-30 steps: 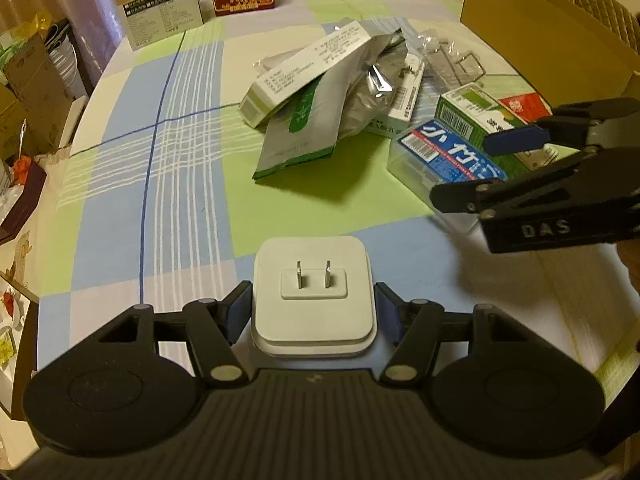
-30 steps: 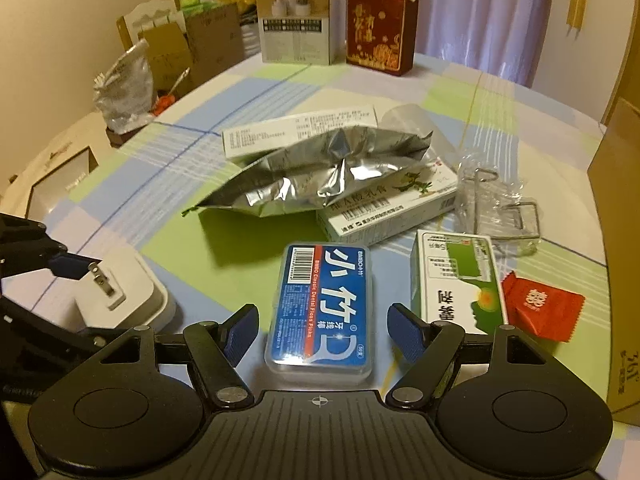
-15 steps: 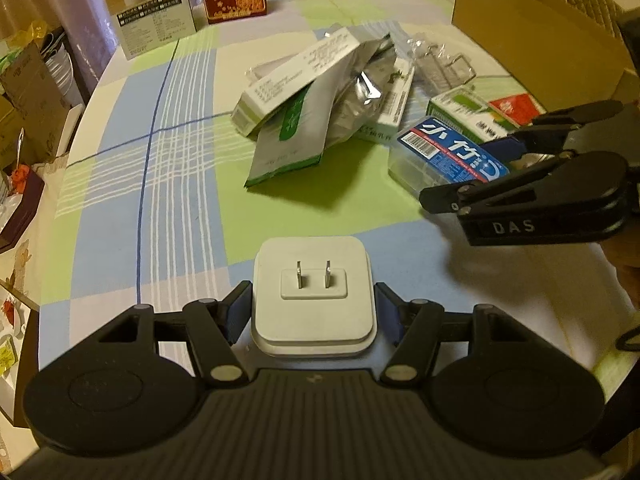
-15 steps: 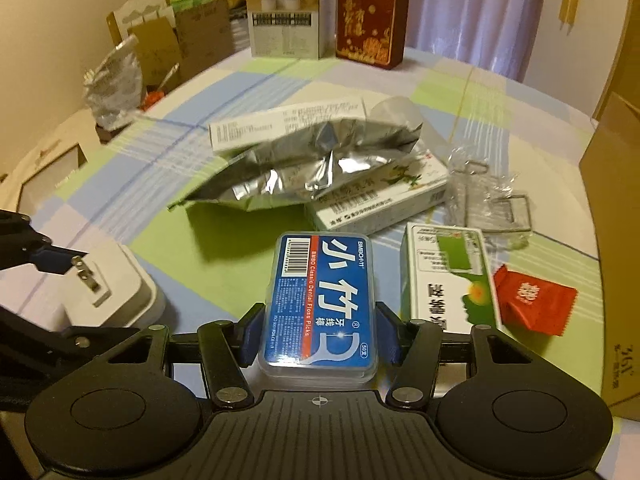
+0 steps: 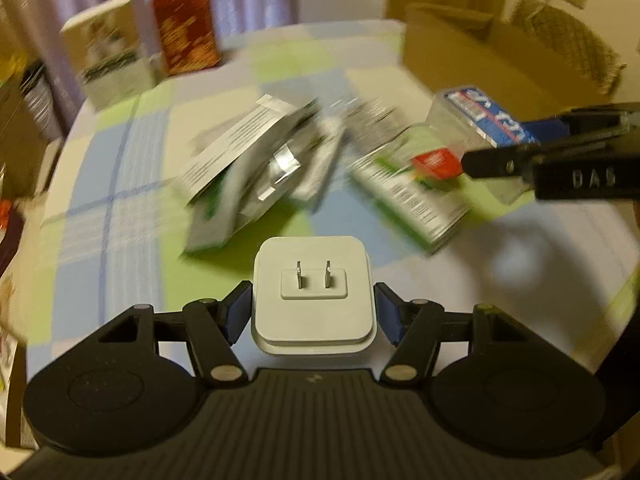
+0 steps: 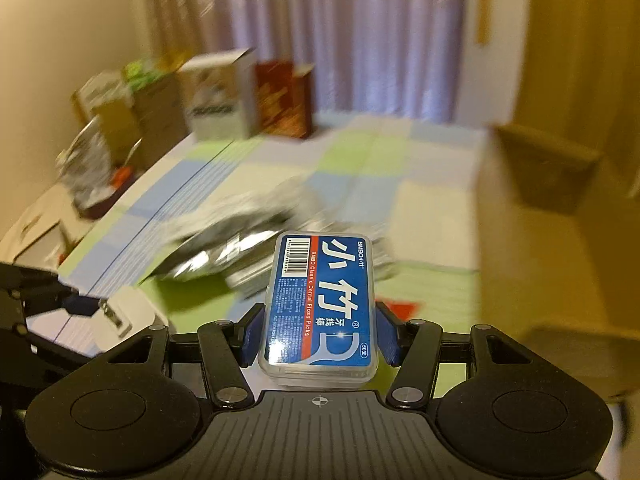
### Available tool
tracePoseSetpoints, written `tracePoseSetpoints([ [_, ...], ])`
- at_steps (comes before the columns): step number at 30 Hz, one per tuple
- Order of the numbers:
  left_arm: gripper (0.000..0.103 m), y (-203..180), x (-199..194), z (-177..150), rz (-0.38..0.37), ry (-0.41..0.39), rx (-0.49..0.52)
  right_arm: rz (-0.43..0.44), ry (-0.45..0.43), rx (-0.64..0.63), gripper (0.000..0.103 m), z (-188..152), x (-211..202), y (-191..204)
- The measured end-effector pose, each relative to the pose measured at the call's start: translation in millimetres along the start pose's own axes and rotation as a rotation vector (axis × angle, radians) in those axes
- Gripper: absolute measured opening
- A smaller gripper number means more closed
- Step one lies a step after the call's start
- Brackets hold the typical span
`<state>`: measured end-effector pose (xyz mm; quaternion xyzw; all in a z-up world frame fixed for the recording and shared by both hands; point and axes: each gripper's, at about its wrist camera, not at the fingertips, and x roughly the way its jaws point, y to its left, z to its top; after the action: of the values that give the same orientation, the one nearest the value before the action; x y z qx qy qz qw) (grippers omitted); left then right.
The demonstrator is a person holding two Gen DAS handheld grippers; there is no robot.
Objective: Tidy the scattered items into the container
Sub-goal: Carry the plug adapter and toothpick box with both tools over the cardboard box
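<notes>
The left gripper (image 5: 313, 312) has its fingers (image 5: 236, 312) clenched on the sides of a white plug adapter (image 5: 313, 296), prongs facing up, held above the checked cloth of the desk (image 5: 120, 200). The right gripper (image 6: 317, 330) has its fingers (image 6: 387, 334) clamped on a clear floss pick box (image 6: 322, 304) with a blue label, raised off the desk. Taking the plug adapter as the landmark: the floss pick box shows in the left wrist view beyond it and to its right, held in the air beside the open cardboard box (image 5: 480, 52) that stands at the desk's far right edge. Directly beyond the adapter lies a blurred heap on the desk: a silver foil pouch (image 5: 260, 176) under a long white carton (image 5: 236, 144). Beyond it and to the right lie a green and white carton (image 5: 412, 200) and a small red packet (image 5: 436, 164) touching it. Far beyond the adapter, to the left, a white box (image 5: 108, 52) and a red box (image 5: 186, 30) stand upright side by side.
</notes>
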<state>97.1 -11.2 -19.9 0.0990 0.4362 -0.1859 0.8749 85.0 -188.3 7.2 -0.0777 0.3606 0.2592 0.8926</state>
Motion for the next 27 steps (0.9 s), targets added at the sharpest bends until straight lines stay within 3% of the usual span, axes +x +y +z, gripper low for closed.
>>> tracePoseSetpoints([
  [8, 0.060, -96.8, 1.7, 91.5, -0.131, -0.136, 0.134, -0.196, -0.086, 0.098, 0.059, 30.5, -56.5, -111.8],
  [15, 0.060, -175.9, 24.0, 163.6, -0.224, -0.216, 0.222, -0.273, -0.053, 0.172, 0.059, 29.2, -60.3, -186.7],
  [21, 0.060, -205.4, 63.3, 186.5, -0.261, -0.208, 0.243, -0.286, -0.042, 0.215, 0.059, 9.2, -59.1, -219.4],
  [27, 0.060, -215.2, 86.1, 181.2, -0.265, -0.166, 0.253, -0.277, -0.037, 0.241, 0.059, 2.6, -55.5, -238.2],
])
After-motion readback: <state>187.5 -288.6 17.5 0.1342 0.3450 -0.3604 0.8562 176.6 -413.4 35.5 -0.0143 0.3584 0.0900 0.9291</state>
